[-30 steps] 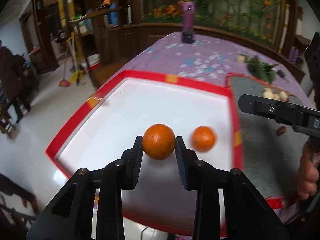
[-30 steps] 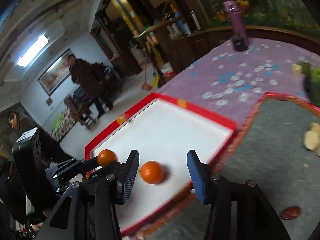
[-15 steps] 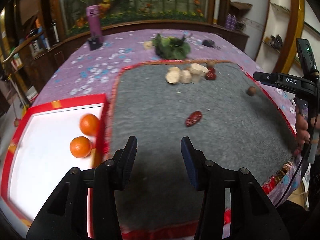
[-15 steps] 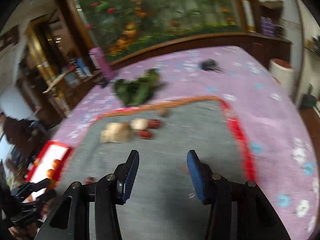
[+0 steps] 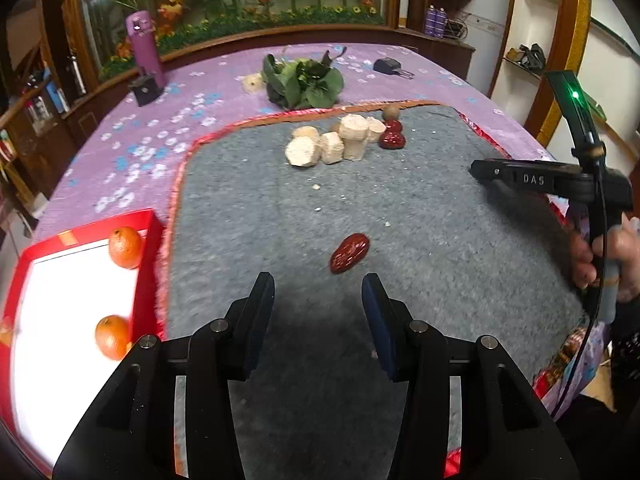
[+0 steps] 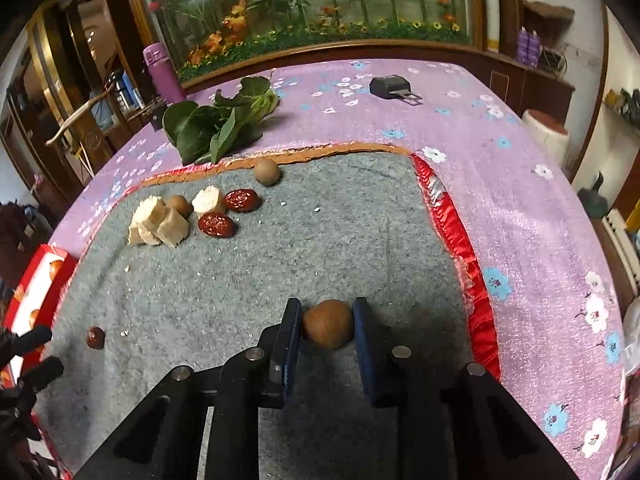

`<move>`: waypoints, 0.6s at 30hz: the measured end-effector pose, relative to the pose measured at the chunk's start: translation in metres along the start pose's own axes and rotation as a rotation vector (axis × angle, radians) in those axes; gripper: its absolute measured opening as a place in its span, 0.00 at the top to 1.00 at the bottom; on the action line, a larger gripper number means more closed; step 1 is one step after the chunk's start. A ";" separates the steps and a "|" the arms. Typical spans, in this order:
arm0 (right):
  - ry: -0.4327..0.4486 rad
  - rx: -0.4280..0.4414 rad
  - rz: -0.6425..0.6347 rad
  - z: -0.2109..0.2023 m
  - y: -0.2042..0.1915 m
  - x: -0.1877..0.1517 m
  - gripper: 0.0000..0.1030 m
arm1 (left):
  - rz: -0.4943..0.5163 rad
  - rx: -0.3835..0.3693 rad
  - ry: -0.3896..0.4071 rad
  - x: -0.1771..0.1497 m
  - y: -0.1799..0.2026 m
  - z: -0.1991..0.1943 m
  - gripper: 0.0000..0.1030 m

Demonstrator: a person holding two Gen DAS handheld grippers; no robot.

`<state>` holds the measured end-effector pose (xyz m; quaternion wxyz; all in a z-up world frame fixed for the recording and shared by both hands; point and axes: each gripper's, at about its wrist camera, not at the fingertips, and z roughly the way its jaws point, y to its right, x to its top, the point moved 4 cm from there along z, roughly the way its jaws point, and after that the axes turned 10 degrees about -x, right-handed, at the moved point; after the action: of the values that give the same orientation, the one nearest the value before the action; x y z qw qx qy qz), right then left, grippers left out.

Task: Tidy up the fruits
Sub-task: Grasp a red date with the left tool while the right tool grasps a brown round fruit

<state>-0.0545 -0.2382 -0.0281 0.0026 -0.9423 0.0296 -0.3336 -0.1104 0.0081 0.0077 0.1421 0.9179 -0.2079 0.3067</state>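
— Fruit count?

— Two oranges (image 5: 125, 247) in the red-rimmed white tray (image 5: 150, 280), at nine o'clock of the left wrist view. Three red dates: a lone one (image 5: 349, 253) on the grey mat (image 5: 440, 248), just ahead of the left gripper (image 5: 318, 308) at about one o'clock; two more (image 6: 228, 212) side by side at eleven o'clock in the right wrist view. Three small round brown fruits: one (image 6: 328, 323) between the right gripper's fingers, one (image 6: 267, 172) at the mat's far edge at twelve o'clock, one (image 6: 179, 204) tucked among the pale root chunks (image 6: 160, 220). Chunks about four or five, piled too close to count surely.

— Fingers?

— Left: parted moderately, nothing between them, date lying beyond the tips. Right gripper (image 6: 327, 330): closing, both blue pads touching the sides of the brown fruit, fruit resting on the mat.

— Surface and room?

— Grey felt mat with red and orange trim, scattered pale crumbs, laid over a purple flowered cloth (image 6: 540, 220) on the tabletop. One bunch of green leaves (image 6: 220, 120) past the mat at eleven o'clock, one purple bottle (image 5: 144, 48) at ten o'clock, one small dark plug-like object (image 6: 394, 88) at one o'clock. Dark wood trim behind, a wall picture of bamboo and orange flowers, shelves at two o'clock.
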 end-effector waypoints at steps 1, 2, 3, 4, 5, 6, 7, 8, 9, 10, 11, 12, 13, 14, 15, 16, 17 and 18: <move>0.004 0.001 0.003 0.000 0.000 -0.001 0.75 | -0.001 -0.014 -0.006 0.002 0.000 0.003 0.56; 0.007 0.006 0.007 0.000 0.001 -0.001 0.75 | -0.001 -0.021 -0.011 0.004 0.001 0.006 0.56; 0.010 0.015 0.015 0.000 0.003 -0.001 0.75 | 0.004 -0.024 -0.015 0.006 0.002 0.009 0.56; 0.014 0.027 0.024 0.001 0.004 -0.001 0.75 | 0.013 -0.026 -0.018 0.008 0.004 0.012 0.56; 0.015 0.034 0.029 0.001 0.005 -0.001 0.75 | 0.023 -0.028 -0.023 0.010 0.005 0.015 0.56; 0.015 0.040 0.034 0.002 0.005 -0.001 0.75 | 0.028 -0.030 -0.028 0.011 0.006 0.018 0.56; 0.016 0.050 0.039 0.002 0.006 -0.001 0.75 | 0.030 -0.037 -0.036 0.013 0.007 0.022 0.56; 0.015 0.057 0.043 0.003 0.006 0.000 0.75 | 0.032 -0.042 -0.039 0.014 0.008 0.023 0.56; 0.015 0.069 0.051 0.003 0.008 0.000 0.75 | 0.033 -0.047 -0.043 0.015 0.008 0.026 0.56; 0.015 0.080 0.059 0.003 0.009 0.000 0.75 | 0.036 -0.045 -0.048 0.017 0.008 0.029 0.56; 0.014 0.086 0.063 0.003 0.010 0.000 0.75 | 0.040 -0.042 -0.056 0.018 0.007 0.033 0.56; 0.014 0.089 0.065 0.003 0.010 0.000 0.75 | 0.042 -0.041 -0.067 0.019 0.006 0.036 0.56; 0.014 0.089 0.064 0.003 0.009 0.000 0.75 | 0.043 -0.045 -0.080 0.019 0.005 0.041 0.56; 0.014 0.090 0.064 0.003 0.009 0.000 0.75 | 0.044 -0.051 -0.091 0.018 0.005 0.044 0.57; 0.014 0.092 0.065 0.003 0.009 0.000 0.75 | 0.048 -0.059 -0.099 0.017 0.005 0.046 0.60; 0.014 0.093 0.065 0.003 0.009 0.000 0.75 | 0.055 -0.067 -0.102 0.017 0.006 0.048 0.63; 0.014 0.094 0.065 0.003 0.009 0.000 0.75 | 0.060 -0.071 -0.097 0.017 0.006 0.048 0.65; 0.014 0.095 0.065 0.003 0.009 0.000 0.75 | 0.059 -0.078 -0.096 0.018 0.005 0.048 0.71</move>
<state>-0.0529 -0.2471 -0.0308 0.0581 -0.9372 0.0445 -0.3411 -0.0761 -0.0204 -0.0173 0.1585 0.9188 -0.2535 0.2579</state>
